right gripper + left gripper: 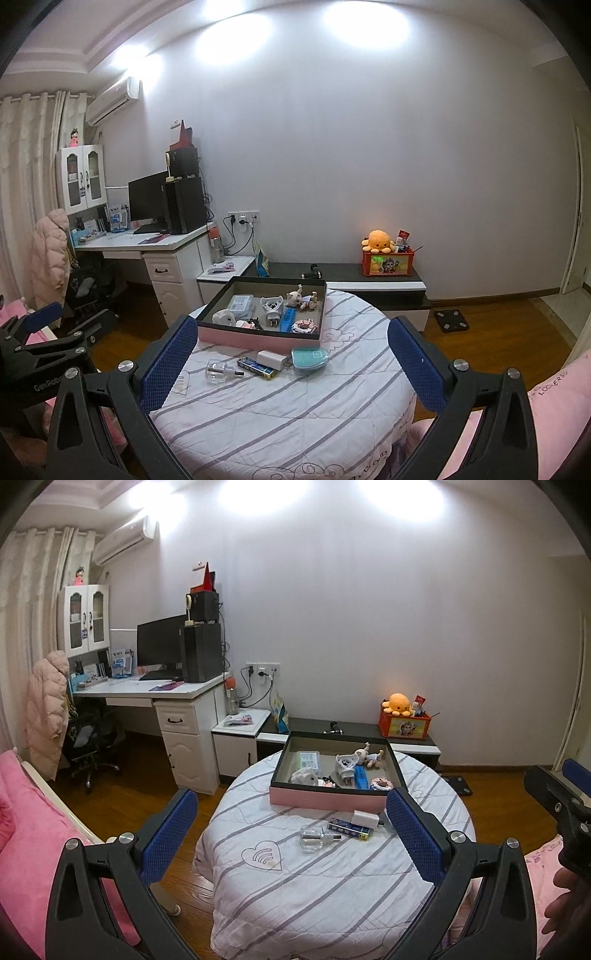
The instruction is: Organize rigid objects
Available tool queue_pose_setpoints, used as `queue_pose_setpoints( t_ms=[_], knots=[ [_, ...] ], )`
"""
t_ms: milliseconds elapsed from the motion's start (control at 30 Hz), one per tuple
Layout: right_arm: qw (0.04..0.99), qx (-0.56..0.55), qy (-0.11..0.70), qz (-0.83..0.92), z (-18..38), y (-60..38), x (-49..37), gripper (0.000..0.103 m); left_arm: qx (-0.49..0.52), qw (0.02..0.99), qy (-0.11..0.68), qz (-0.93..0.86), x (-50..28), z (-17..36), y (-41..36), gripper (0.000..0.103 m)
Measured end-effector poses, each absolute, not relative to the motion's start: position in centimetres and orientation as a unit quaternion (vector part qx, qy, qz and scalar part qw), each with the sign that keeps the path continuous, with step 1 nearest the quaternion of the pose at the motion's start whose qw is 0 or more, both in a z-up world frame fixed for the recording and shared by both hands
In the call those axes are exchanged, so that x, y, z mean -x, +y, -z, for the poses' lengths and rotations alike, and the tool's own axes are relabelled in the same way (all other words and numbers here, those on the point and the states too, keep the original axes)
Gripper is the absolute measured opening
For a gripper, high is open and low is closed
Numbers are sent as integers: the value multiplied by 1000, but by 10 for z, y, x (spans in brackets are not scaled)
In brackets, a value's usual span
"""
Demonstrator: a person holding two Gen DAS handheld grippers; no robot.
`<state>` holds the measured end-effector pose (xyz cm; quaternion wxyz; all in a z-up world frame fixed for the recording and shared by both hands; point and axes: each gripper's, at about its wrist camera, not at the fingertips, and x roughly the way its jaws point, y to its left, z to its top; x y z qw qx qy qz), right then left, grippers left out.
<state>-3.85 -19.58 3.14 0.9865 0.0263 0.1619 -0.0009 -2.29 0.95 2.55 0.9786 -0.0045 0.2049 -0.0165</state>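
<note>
A pink box with a dark rim (325,798) (255,336) sits on a round table with a striped quilt (314,893) (280,417); it holds several small toys and chargers. In front of it lie a clear glass bottle (314,838) (219,368), a blue flat pack (349,829) (255,367), a white charger (365,818) (271,359) and a teal heart-shaped case (309,360). My left gripper (291,834) is open and empty, held back above the table's near side. My right gripper (291,362) is open and empty, likewise held back.
A white desk with monitor and computer tower (177,686) stands at the left wall, with an office chair (88,738). A low dark bench (354,731) behind the table carries a red toy crate with an orange plush (404,720). A pink bed (33,849) is at the left.
</note>
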Motion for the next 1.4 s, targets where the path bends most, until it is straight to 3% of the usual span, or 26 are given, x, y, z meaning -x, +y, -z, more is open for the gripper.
queue_pose_setpoints(
  t_ms=[633, 1400],
  knots=[
    [982, -31, 184, 11, -19, -200, 34, 103, 13, 973, 228, 12, 17, -16, 13, 103],
    [927, -40, 372, 27, 112, -236, -103, 103, -10, 922, 384, 48, -122, 133, -22, 103]
  ],
)
